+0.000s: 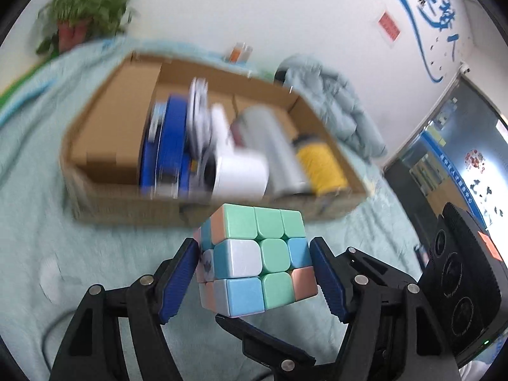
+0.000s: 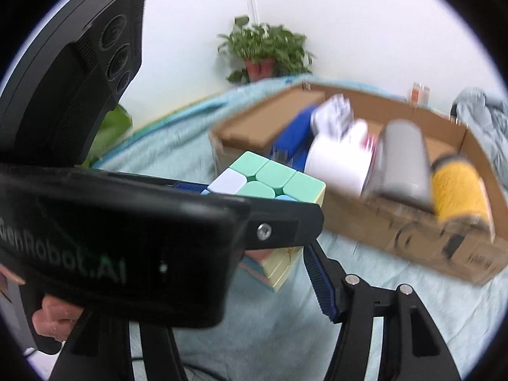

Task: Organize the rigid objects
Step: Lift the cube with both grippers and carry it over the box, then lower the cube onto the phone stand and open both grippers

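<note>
My left gripper [image 1: 254, 273] is shut on a pastel puzzle cube [image 1: 257, 260] and holds it above the light blue cloth, just in front of an open cardboard box [image 1: 104, 133]. The box holds a blue flat box [image 1: 165, 146], a white cylinder [image 1: 238, 171], a grey cylinder [image 1: 273, 146] and a yellow jar [image 1: 320, 165]. In the right wrist view the left gripper's black body [image 2: 111, 241] crosses the front, with the cube [image 2: 276, 174] behind it. Only one right finger [image 2: 320, 282] shows; the other is hidden.
A potted plant [image 2: 263, 50] stands by the white wall behind the box. A grey jacket [image 1: 343, 108] lies to the box's right. The right gripper's black camera housing [image 1: 460, 279] sits at the right edge of the left wrist view. A person's fingers [image 2: 54, 317] grip the handle.
</note>
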Tool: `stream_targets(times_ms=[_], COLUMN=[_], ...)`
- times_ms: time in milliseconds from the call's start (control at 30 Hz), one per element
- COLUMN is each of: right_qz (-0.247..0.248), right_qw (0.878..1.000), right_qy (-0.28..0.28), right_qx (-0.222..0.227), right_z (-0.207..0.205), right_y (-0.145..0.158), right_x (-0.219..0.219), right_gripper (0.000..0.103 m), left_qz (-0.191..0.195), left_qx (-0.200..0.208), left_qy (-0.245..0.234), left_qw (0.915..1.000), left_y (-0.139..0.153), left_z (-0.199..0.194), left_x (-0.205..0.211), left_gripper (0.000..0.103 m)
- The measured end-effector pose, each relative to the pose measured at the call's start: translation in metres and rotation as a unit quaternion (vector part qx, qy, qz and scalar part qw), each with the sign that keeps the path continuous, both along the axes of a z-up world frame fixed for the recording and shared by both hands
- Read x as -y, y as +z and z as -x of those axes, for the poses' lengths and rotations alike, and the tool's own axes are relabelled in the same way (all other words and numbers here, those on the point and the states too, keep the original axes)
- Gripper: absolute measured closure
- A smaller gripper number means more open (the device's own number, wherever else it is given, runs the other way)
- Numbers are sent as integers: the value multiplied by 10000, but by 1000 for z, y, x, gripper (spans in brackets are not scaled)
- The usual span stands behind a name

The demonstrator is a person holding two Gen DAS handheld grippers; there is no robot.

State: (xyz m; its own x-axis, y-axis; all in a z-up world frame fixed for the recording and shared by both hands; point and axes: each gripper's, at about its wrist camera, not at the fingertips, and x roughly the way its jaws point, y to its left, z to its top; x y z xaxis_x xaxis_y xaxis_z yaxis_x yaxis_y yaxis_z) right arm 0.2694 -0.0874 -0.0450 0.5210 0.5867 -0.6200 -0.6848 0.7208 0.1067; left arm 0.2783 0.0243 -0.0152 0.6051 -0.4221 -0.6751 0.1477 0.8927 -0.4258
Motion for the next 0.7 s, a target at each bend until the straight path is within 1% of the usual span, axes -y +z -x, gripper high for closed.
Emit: stream_targets(times_ms=[100, 167, 267, 300, 333, 433, 533, 567, 600, 667, 700], right_qz=[-36, -85, -156, -167, -158, -229, -207, -194, -198, -150, -45], right_qw=[9995, 9989, 9988, 9990, 9992, 9996, 9993, 9990, 9987, 9981, 9978], right_qy=[34, 26, 52, 63, 83, 124, 121, 79, 33, -222, -362], right_qx=[306, 460, 455, 421, 361, -54, -291, -387, -462, -547, -548], right_z=[-15, -34, -63, -74, -85, -120, -138, -140, -138, -138, -136], right_y=[30, 51, 70, 74, 75, 73, 60, 54, 50, 41, 40], right_x=[-1, -3, -3, -2, -2, -1, 0, 6, 12, 19, 21], right_gripper=[42, 42, 42, 42, 42, 42, 42, 42, 42, 42, 41], left_qz=[-122, -199, -323, -342, -337, -308, -188, -139, -112, -155, -195], left_qx=[312, 444, 489, 457, 406, 141, -148, -258, -317, -392, -359], left_qy=[-35, -82, -94, -95, -85, -72, -98, -112, -135, -128, -126], left_qw=[9994, 9988, 9982, 9983, 9986, 9994, 9997, 9995, 9993, 9990, 9991], left_y=[38, 61, 82, 84, 85, 78, 56, 49, 43, 35, 35], left_z=[-20, -43, -78, -88, -99, -136, -163, -170, -175, -178, -175], left_x=[-1, 2, 6, 6, 6, 5, 6, 6, 7, 8, 8], left_gripper=[34, 34, 34, 34, 34, 34, 34, 34, 39, 40, 39])
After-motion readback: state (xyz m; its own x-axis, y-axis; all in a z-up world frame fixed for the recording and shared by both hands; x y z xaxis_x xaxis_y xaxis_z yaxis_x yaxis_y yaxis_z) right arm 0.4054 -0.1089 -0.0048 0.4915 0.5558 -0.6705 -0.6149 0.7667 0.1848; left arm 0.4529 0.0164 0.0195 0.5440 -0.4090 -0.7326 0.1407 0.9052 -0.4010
